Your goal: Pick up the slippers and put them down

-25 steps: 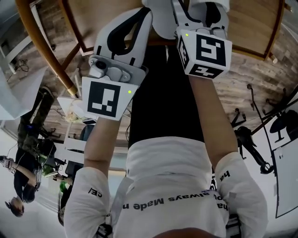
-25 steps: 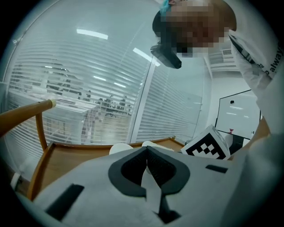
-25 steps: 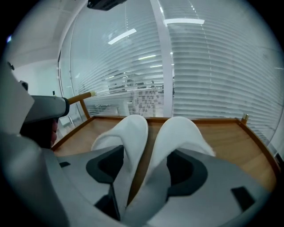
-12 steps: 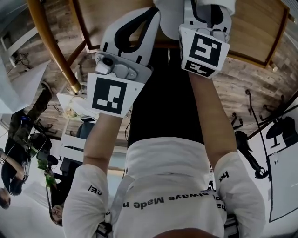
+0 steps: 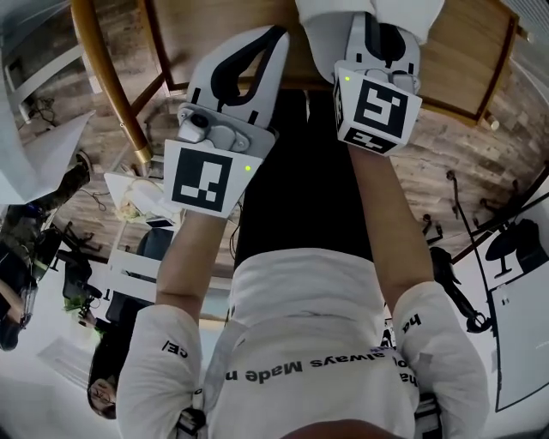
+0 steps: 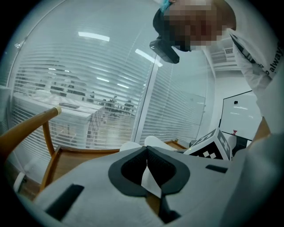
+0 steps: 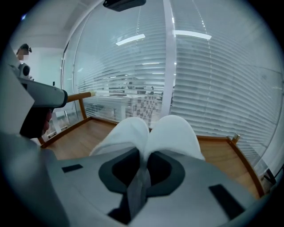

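A pair of white slippers (image 7: 148,133) lies side by side over the wooden tabletop (image 7: 84,139), toes pointing away. My right gripper (image 7: 145,154) has its jaws closing on the slippers' near inner edges, and the pads pinch them where they meet. In the head view the slippers (image 5: 330,26) show as a white mass at the top, just past the right gripper (image 5: 377,39). My left gripper (image 6: 146,150) is shut with its pads touching and nothing between them. It hovers over the tabletop (image 6: 80,166) left of the slippers (image 6: 153,142) and beside the right gripper's marker cube (image 6: 213,142).
A wooden chair with a curved back rail (image 5: 111,94) stands at the table's left. The table has a raised wooden rim (image 7: 242,153) on the right. Glass walls with blinds (image 7: 213,80) lie beyond. People (image 5: 17,283) and black stands (image 5: 463,291) are on the floor around.
The right gripper and the white slippers have shifted slightly right and up in the head view. The left gripper has hardly moved.
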Demonstrator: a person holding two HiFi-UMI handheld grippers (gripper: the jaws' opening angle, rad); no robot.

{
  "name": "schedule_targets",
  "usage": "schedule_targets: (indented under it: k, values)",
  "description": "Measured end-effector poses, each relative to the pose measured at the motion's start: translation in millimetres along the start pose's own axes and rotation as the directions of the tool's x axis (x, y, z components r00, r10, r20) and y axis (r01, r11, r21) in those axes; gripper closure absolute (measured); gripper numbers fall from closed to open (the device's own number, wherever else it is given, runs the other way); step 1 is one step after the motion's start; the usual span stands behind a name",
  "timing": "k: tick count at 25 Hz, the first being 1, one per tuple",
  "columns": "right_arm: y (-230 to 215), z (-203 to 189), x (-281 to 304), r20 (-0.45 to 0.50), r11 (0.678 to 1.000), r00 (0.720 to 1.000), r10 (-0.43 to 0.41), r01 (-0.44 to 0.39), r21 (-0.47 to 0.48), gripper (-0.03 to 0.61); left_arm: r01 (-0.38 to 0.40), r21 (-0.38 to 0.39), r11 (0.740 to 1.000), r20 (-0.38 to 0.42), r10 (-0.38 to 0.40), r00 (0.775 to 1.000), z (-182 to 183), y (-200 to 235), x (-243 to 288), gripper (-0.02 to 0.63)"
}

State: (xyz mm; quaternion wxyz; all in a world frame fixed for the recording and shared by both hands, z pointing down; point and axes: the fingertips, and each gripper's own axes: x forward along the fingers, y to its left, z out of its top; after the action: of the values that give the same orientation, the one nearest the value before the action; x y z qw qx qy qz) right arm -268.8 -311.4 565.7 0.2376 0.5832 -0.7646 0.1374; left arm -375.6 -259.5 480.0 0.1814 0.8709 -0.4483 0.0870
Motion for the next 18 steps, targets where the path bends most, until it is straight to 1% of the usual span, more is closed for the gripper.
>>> schedule_targets:
  k: [5, 14, 18]
  values:
    - [-4.4, 18.8, -17.0, 0.011, 1.0, 1.0, 0.02, -0.02, -0.006, 0.541, -0.014, -0.005, 1.0, 0.017, 0.014, 1.0, 19.8, -6.1, -6.6, 0.601]
    - [-15.2, 67.5, -54.8, 0.038, 0.998, 0.998, 0.055, -0.054, -0.021, 0.546, -0.052, -0.012, 0.999, 0.053, 0.053, 0.997, 68.4, -15.5, -25.1, 0.601]
    - [-23.1, 95.5, -77.5, 0.059, 0.996, 0.994, 0.094, -0.094, -0.008, 0.546, -0.064, -0.009, 0.998, 0.078, 0.065, 0.995, 97.1, -26.6, -30.4, 0.601]
